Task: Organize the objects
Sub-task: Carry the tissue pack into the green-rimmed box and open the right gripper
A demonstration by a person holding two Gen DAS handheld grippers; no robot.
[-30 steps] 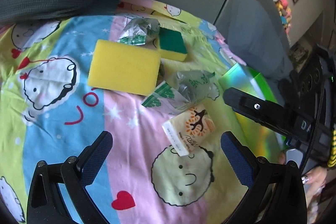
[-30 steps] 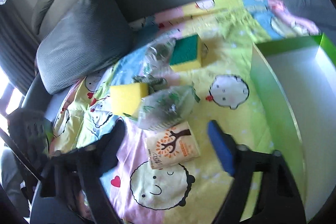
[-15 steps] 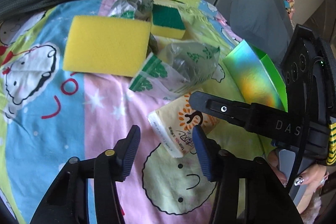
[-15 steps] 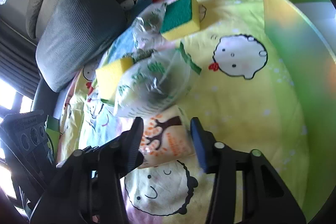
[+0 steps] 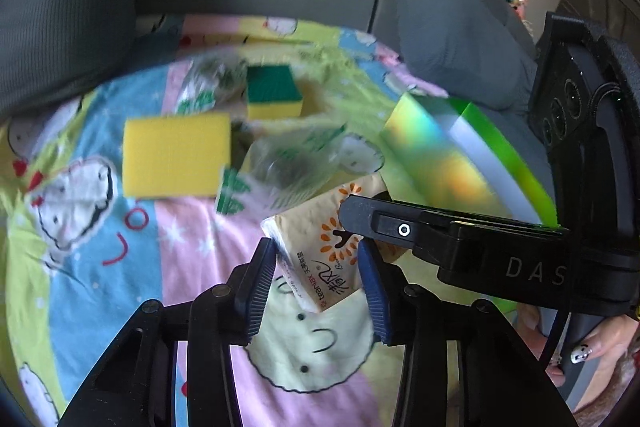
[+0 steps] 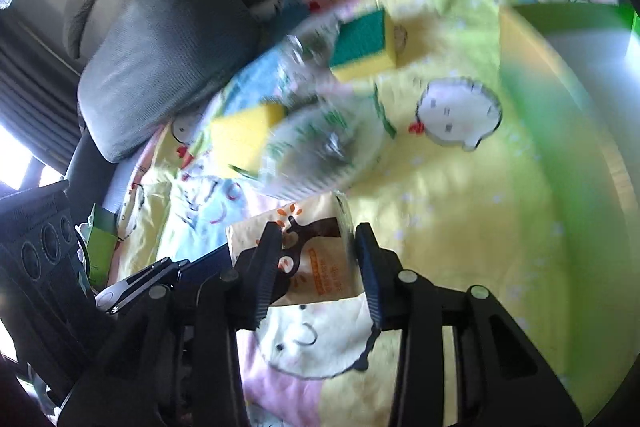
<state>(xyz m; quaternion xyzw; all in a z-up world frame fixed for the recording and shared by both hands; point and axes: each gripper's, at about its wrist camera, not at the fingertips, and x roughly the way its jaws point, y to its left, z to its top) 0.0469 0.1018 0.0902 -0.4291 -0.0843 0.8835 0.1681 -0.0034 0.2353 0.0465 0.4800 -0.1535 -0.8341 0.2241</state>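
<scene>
Orange tissue pack (image 5: 320,251) is being squeezed by both grippers, left (image 5: 320,281) and right (image 6: 316,267), jaws closing on it together, above the blanket (image 5: 192,267)

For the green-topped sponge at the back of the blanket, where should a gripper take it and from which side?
Grip the green-topped sponge across its yellow foam side walls, coming from above. It lies flat, scouring face up, a blocky slab with parallel sides. One edge sits beside a crinkled plastic packet, so closing across the near and far faces looks cleaner, though blur hides the exact gap.
</scene>
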